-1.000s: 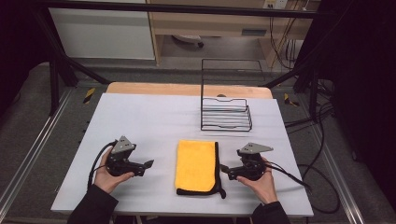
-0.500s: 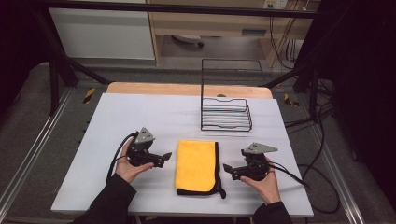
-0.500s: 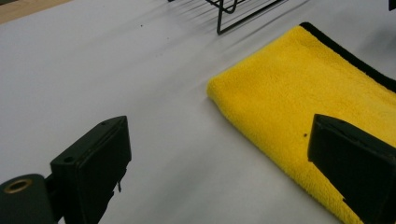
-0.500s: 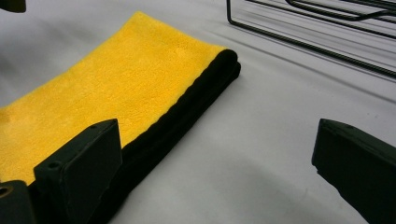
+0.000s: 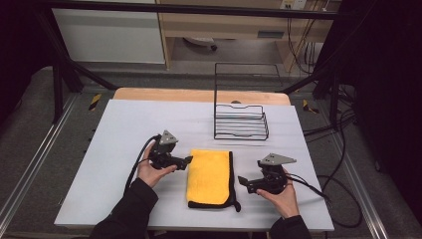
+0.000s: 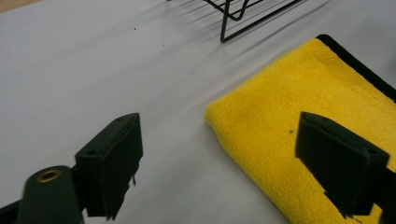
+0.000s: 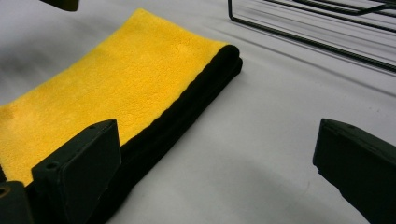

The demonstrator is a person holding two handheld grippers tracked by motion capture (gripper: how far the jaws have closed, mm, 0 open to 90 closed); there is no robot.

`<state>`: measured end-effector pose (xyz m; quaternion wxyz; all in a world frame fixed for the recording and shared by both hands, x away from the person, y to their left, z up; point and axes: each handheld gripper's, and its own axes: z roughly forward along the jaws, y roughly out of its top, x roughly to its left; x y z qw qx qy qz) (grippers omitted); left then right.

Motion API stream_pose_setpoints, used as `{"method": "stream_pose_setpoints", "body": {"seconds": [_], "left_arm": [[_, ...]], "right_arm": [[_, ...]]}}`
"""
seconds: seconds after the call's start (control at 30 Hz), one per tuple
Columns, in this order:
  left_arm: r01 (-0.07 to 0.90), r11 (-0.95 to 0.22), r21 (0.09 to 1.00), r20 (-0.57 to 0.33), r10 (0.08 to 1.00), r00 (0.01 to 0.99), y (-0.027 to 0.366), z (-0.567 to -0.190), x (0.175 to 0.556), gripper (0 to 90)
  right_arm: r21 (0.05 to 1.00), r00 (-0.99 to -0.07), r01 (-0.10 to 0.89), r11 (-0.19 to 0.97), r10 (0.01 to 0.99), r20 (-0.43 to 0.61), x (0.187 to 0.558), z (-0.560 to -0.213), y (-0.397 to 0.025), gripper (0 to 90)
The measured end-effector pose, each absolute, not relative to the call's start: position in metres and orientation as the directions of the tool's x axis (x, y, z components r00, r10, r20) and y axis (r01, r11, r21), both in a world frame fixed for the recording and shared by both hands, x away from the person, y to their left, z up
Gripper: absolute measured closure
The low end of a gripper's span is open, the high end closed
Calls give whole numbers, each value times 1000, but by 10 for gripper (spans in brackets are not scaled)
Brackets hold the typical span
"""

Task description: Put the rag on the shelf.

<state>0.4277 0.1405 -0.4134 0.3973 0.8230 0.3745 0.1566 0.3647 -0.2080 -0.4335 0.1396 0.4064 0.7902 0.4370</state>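
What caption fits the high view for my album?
Two hand-held black tongs, left and right, flank a folded yellow cloth before a black wire rack.

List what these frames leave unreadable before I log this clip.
- Yellow cloth: its layers and underside are hidden by its own fold in all views.
- Near end of the cloth: cut off by the bottom edge in the left gripper view.
- Wire rack: cut off by the top edge in both gripper views.
- Left gripper contact with the cloth: too small in the high view.
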Motion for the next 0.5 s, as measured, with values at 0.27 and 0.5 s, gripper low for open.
{"method": "stream_pose_setpoints", "body": {"seconds": [0.27,0.5], "left_arm": [[535,-408,740,-52,758,650,127,-422,439,285],[560,-410,720,-62,765,641,120,-435,449,443]], "right_arm": [[795,-628,531,295,767,135,365,-436,-206,17],[790,-625,539,293,768,141,366,-436,-206,20]]}}
